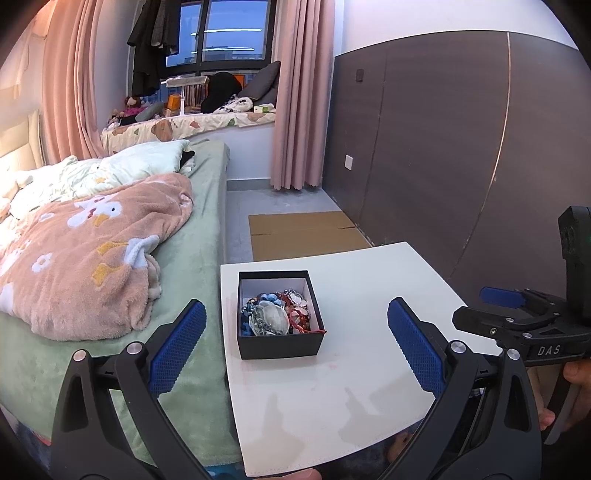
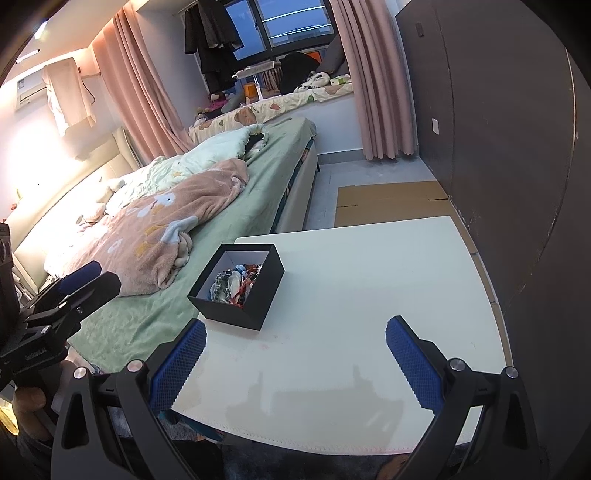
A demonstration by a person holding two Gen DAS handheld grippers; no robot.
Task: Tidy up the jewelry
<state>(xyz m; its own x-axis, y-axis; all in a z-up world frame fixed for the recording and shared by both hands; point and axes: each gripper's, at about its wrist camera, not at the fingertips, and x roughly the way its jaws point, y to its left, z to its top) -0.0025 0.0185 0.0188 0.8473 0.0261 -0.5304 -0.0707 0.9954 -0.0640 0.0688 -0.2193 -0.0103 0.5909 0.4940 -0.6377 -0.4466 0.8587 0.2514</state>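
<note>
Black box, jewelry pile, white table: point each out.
black box (image 1: pixel 279 345), left wrist view, front outer wall.
jewelry pile (image 1: pixel 275 314), left wrist view, pale piece at the heap's middle.
white table (image 2: pixel 369 295), right wrist view, bare top.

This is a bedroom in a home: beside the white table (image 1: pixel 369 295) stands a bed (image 1: pixel 192 236) with a rumpled pink blanket (image 1: pixel 92 251) (flower-patterned), and beyond the bed pink curtains (image 1: pixel 303 92) frame a window (image 1: pixel 221 33) with dark clothes (image 1: pixel 151 37) hung there.
</note>
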